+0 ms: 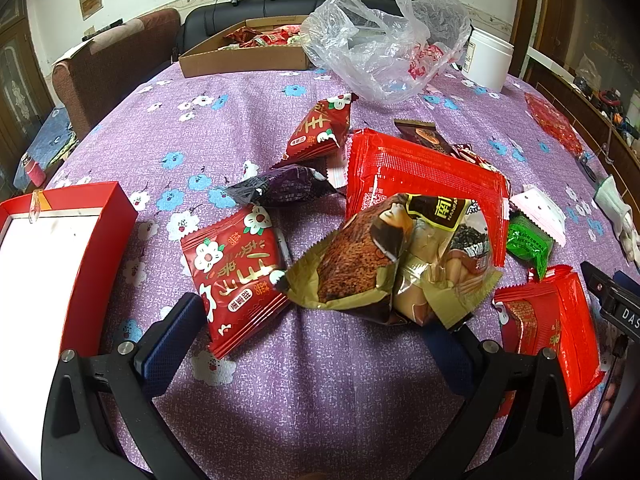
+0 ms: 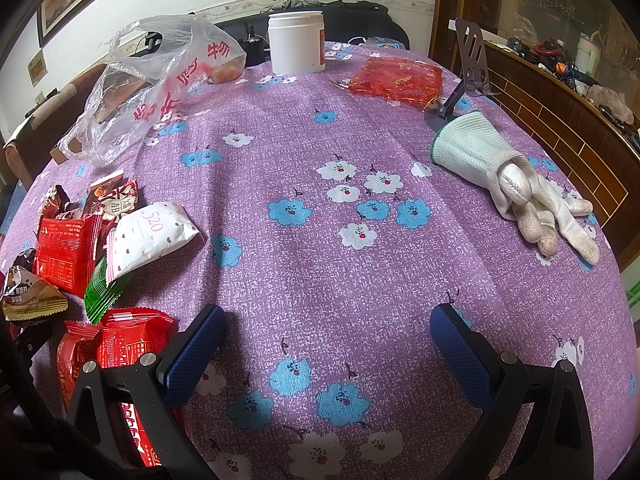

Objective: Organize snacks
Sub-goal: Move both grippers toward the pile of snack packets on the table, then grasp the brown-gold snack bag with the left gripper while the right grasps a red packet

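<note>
Hovering low over the purple flowered cloth, the left gripper has its blue pads spread wide, grasping nothing. A gold-brown packet sits just ahead, its lower corner lying over the right pad; whether it touches the pad I cannot tell from this angle. A red flowered packet lies just beside the left pad, tilted on the cloth.

Snack pile, centre of table: a large red packet lies behind and partly under the gold-brown one. A dark purple packet is just left of it, and a red pyramid packet stands further back. A green packet and a pink-white packet lie to the right, touching each other. Another red packet lies at the near right.

Red box, white inside, sits at the left edge, well apart from the pile. A cardboard tray holding more snacks stands at the far side, with a clear plastic bag beside it.

Right gripper: fingers released, wide apart, over bare cloth, gripping nothing. The pile lies to its left; a red packet lies partly behind its left finger. A white glove rests to the right, a white jar at the far edge, with a red mesh pouch near it.
</note>
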A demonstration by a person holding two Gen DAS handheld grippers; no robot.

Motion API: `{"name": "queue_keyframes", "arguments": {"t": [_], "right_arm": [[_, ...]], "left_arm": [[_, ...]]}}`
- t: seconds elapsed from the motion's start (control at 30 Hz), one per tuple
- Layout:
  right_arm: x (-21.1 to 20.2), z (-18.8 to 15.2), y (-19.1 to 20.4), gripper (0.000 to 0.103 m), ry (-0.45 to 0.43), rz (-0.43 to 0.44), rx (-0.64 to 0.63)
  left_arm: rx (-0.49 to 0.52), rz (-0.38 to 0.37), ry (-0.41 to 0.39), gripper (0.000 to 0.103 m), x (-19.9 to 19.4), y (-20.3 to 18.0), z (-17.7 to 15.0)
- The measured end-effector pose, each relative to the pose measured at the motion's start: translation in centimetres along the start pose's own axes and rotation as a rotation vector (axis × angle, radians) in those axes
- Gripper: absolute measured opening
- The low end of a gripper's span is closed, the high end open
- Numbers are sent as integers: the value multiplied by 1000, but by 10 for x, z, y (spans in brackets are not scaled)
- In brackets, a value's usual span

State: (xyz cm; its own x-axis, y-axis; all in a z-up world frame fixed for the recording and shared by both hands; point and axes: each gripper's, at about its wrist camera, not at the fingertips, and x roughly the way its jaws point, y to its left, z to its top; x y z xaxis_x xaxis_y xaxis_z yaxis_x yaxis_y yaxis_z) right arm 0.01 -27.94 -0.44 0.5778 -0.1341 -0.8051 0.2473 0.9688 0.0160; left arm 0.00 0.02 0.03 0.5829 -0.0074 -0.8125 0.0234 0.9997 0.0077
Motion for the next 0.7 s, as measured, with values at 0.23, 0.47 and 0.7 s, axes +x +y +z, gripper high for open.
{"name": "queue_keyframes", "arguments": {"t": [0.23,0.47,0.7], "right_arm": [[-1,1,0,103,13,3,-7],[-54,-10,-17,100,-68,152,121],[-103,-26,14,100,-142,288,32]], "left_arm": [[109,14,-64,103,-54,2,-18],[167,-90,-166,103,-119,28,-50],[106,-51,-170,103,-127,60,-58]]}}
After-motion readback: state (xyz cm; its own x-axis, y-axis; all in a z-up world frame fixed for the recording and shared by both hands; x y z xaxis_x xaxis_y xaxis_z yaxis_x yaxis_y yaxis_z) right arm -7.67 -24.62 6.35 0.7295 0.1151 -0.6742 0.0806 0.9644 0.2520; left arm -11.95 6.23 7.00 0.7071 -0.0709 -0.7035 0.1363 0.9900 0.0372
